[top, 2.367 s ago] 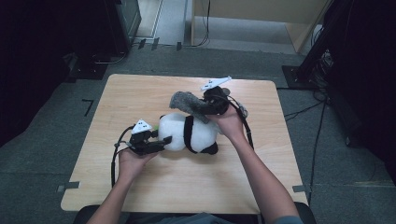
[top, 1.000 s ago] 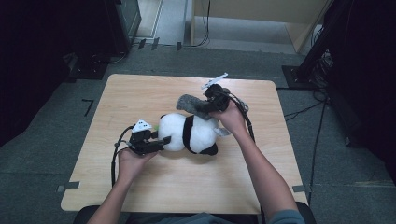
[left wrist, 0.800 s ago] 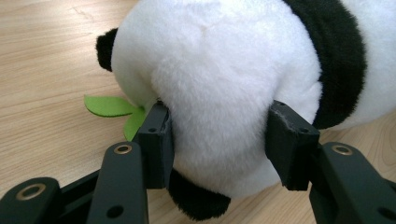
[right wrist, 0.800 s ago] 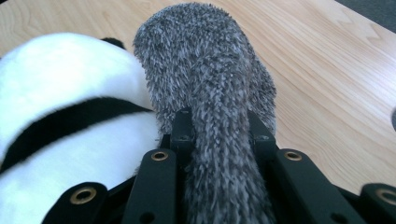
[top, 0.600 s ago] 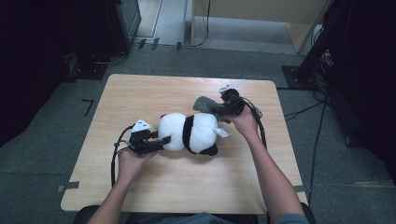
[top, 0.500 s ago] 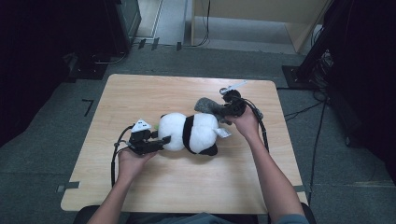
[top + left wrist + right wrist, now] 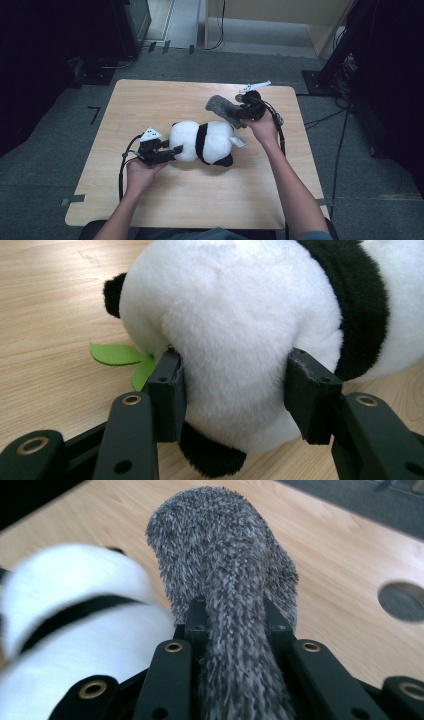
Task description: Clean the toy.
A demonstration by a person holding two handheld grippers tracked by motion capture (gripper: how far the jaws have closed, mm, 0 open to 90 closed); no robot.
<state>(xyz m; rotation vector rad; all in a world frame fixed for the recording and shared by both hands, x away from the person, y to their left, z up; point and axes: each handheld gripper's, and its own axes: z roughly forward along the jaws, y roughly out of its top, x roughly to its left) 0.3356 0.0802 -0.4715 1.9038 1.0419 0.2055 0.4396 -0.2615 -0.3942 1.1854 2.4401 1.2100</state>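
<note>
While the toy panda lies on its side mid-tabletop, we hold it.
Our left claw squeezes its white head; our right claw pinches a grey fuzzy cloth above the panda's rear end.

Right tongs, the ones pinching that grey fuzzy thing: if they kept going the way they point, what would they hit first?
Probably bare table. The right tongs, shut on the grey fuzzy cloth, point past the panda plush; depth is unclear.

Dim surroundings, evenly lit, slight blur
</note>
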